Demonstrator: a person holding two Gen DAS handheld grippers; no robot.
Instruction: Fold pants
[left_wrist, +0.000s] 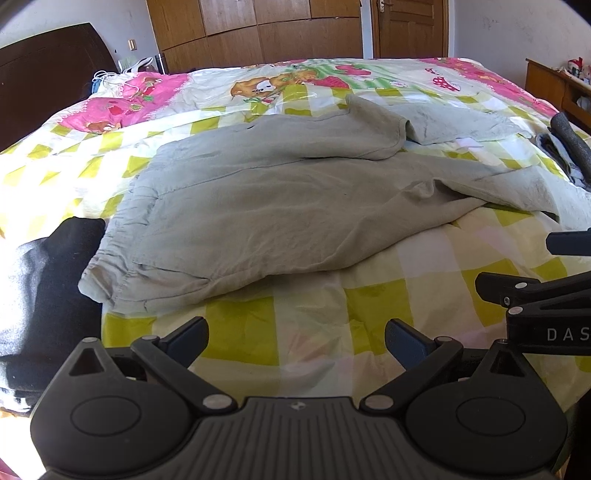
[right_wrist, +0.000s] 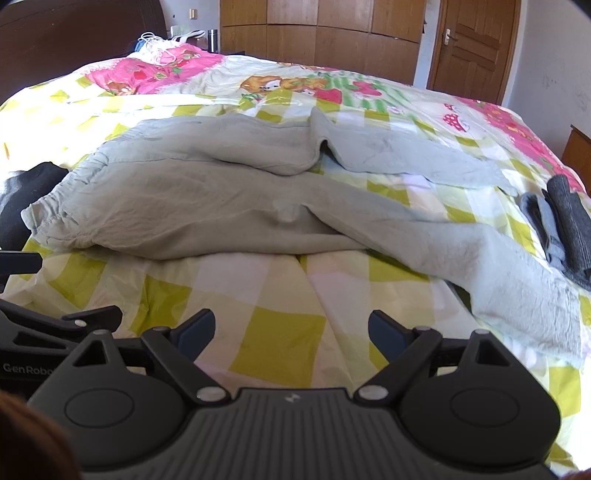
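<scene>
A wide bed (left_wrist: 303, 306) fills the room, its quilt checked in lime and white along the near edge and printed with pink strawberries and cartoon bears toward the far edge. Spread across the middle of it lie the grey-green pants (left_wrist: 258, 206), unfolded and rumpled: the elastic waistband sits toward the left edge, one leg runs out toward the right edge and down to the near right corner, and the other leg lies farther back with a fold doubled over on itself. A dark wardrobe (left_wrist: 258, 29) and a wooden door (right_wrist: 476, 44) stand behind the far edge. A black garment (left_wrist: 40, 280) is bunched at the left edge, touching or just beside the waistband. By the right edge rests a small pile of dark grey clothing (right_wrist: 565, 225), close to the nearer leg. Over the near edge hover the left gripper (left_wrist: 297, 338) and the right gripper (right_wrist: 291, 330), side by side, each with its jaws spread wide and holding nothing, short of the pants.
</scene>
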